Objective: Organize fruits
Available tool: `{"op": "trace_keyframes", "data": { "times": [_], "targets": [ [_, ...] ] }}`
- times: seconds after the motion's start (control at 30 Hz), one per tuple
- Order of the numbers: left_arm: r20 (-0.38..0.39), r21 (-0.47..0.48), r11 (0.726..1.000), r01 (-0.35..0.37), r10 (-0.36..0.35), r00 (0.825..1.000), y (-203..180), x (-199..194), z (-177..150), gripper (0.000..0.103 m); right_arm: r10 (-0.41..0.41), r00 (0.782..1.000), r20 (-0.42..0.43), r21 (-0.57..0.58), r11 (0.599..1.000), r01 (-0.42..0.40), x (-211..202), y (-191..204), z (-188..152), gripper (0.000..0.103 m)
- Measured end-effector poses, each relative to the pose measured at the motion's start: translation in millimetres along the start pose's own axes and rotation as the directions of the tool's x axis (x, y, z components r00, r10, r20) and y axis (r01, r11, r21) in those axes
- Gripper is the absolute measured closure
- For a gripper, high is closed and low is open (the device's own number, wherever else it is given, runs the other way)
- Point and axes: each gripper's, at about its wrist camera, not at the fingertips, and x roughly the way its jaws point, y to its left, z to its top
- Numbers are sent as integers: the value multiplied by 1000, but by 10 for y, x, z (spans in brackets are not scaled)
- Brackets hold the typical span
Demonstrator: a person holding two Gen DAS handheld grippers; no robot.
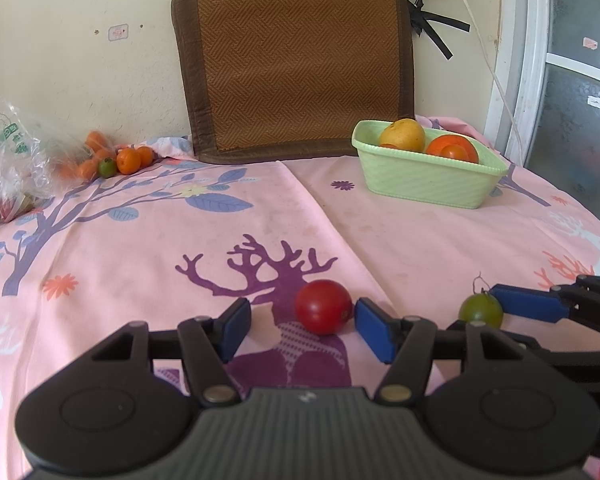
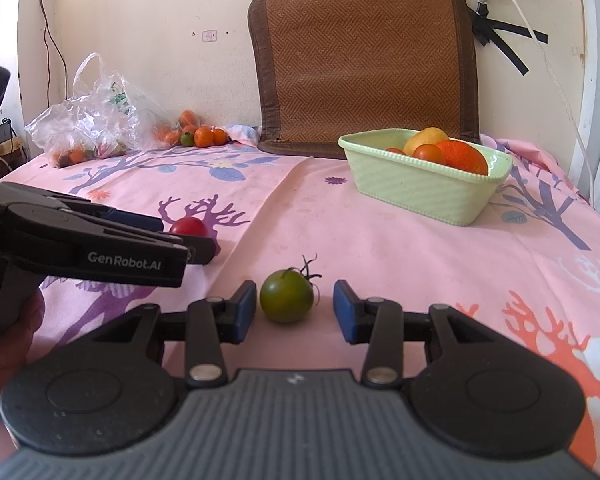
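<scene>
A red tomato [image 1: 323,306] lies on the pink cloth between the open jaws of my left gripper [image 1: 304,330], nearer the right pad, with a gap on the left. It also shows in the right wrist view [image 2: 188,227]. A green tomato [image 2: 286,296] with a dark stem lies between the open jaws of my right gripper [image 2: 295,313], with gaps on both sides. It also shows in the left wrist view [image 1: 481,311]. A light green basket [image 1: 424,178] at the back right holds a yellow fruit [image 1: 403,134] and orange fruits [image 1: 453,149].
A brown woven mat [image 1: 292,60] leans on the wall at the back. Small oranges and a green fruit [image 1: 118,160] lie at the back left beside a clear plastic bag [image 2: 96,116]. A white cable [image 1: 488,64] hangs at the right. The basket also shows in the right wrist view [image 2: 420,188].
</scene>
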Motion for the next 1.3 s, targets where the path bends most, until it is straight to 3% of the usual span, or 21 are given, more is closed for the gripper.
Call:
{"op": "trace_keyframes", "data": {
  "times": [0.47,0.53,0.57,0.6,0.73,0.9,1.07,1.2,1.3],
  "targets": [
    [-5,-2,1000,10,-10,1000,32,17,20,46,20,1000,-12,-4,1000,-20,16,5,4,58],
    [-4,8,1000,14,-14,1000,23,17,29,58,23,1000,-14,-5,1000,-23,18,4,4,63],
    [-2,19,1000,16,-16,1000,5,13,27,63,23,1000,-13,-7,1000,-23,16,7,4,71],
    [1,30,999,17,-17,1000,-21,7,24,74,23,1000,-13,-11,1000,-24,15,10,4,73],
    [4,48,998,28,-28,1000,-85,16,83,73,36,999,7,20,999,-36,-2,-61,36,73],
    [51,41,995,93,-95,994,-128,74,497,73,-19,991,129,31,999,15,-48,-304,298,73],
    [120,105,984,141,-153,981,-348,345,1068,73,-83,973,216,41,996,76,186,-630,666,72],
    [88,78,985,155,-161,983,-421,754,1379,74,-124,966,229,36,992,119,536,-828,868,72],
    [32,8,970,242,-242,970,-323,1037,1504,73,-134,968,210,13,991,135,709,-924,901,71]
  ]
}}
